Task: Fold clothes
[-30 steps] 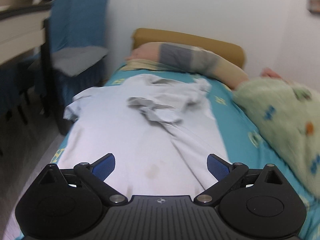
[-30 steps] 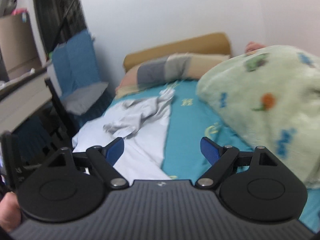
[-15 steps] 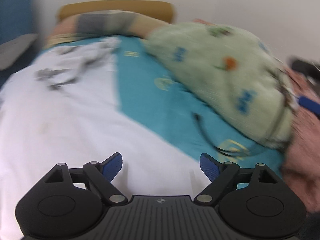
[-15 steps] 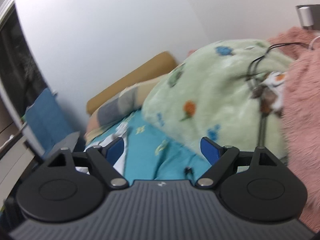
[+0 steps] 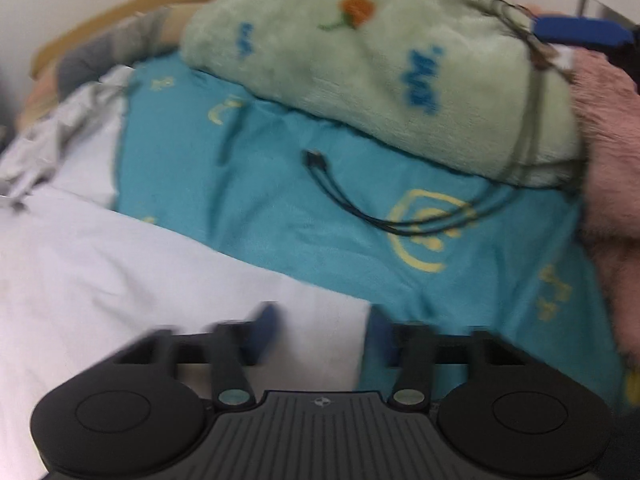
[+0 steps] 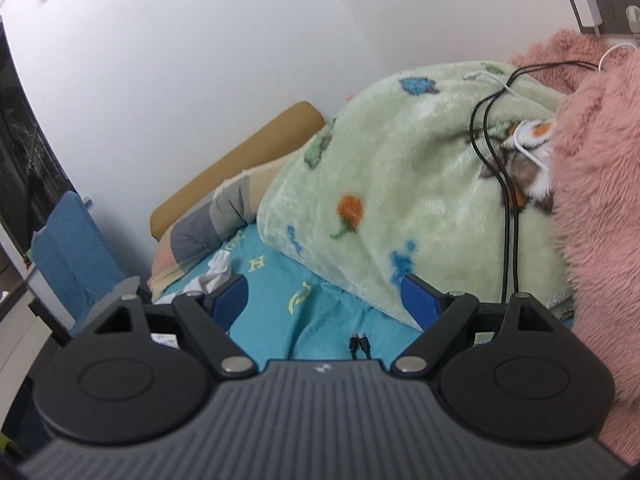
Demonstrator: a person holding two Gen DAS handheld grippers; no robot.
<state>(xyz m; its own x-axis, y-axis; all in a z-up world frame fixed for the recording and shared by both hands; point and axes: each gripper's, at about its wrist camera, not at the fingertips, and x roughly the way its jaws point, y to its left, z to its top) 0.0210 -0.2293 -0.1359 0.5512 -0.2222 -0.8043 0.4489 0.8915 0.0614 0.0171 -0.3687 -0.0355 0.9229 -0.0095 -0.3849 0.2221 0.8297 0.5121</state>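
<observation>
1. The left gripper is low over the near edge of a white garment spread on a bed. Its blue-padded fingers are blurred. They stand apart with a moderate gap, one over the white cloth and the other over the sheet at the garment's edge. Nothing is gripped between them.

2. The white garment lies flat across the left side of the bed. Its far end is bunched into grey-white folds near the pillow.

3. The bed is covered by a teal sheet printed with yellow marks. A black cable lies across the sheet just beyond the garment. It runs up onto a pale green fleece blanket heaped on the right side.

4. A fluffy pink blanket sits against the green blanket at the far right.

5. The right gripper is raised above the bed with its fingers spread wide and empty. It faces the green blanket and the teal sheet.

6. From the right wrist view only a small crumpled part of the garment shows, beyond the left finger near the pillow.

7. A brown headboard stands against a white wall. Wall sockets with plugs sit at the upper right.
</observation>
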